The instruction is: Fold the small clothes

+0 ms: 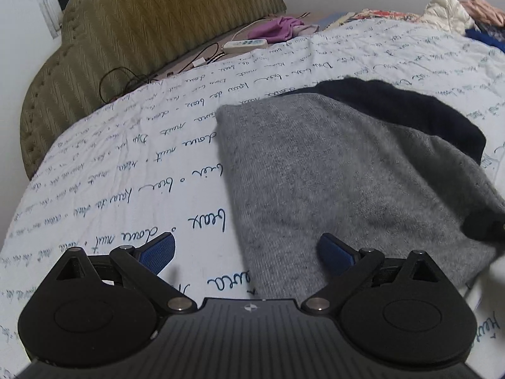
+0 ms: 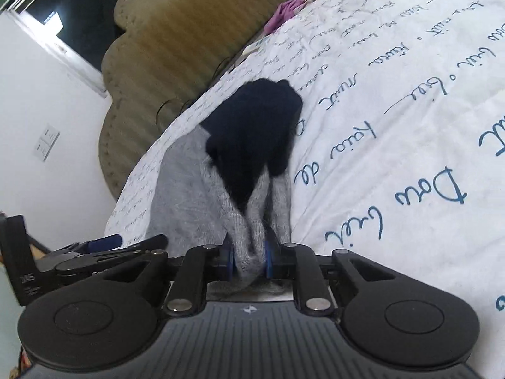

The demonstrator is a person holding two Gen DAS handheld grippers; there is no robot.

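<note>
The grey knit garment (image 1: 341,183), dark navy at its far end, is spread on the script-printed bedspread (image 1: 132,170) and looks soft, light and limp, likely to sag wherever it is unsupported. One bunched end is clamped between the pads of the right gripper (image 2: 249,259). The left gripper (image 1: 246,251) is held over the near edge with jaws spread wide, nothing between them. That near edge seems the sensible hold, though blur hides the hem.

I see a white bedspread (image 1: 132,164) printed with blue script, an olive padded headboard (image 1: 151,22), a white power strip (image 1: 244,45) beside purple cloth (image 1: 277,28), and black cables (image 1: 126,79).
</note>
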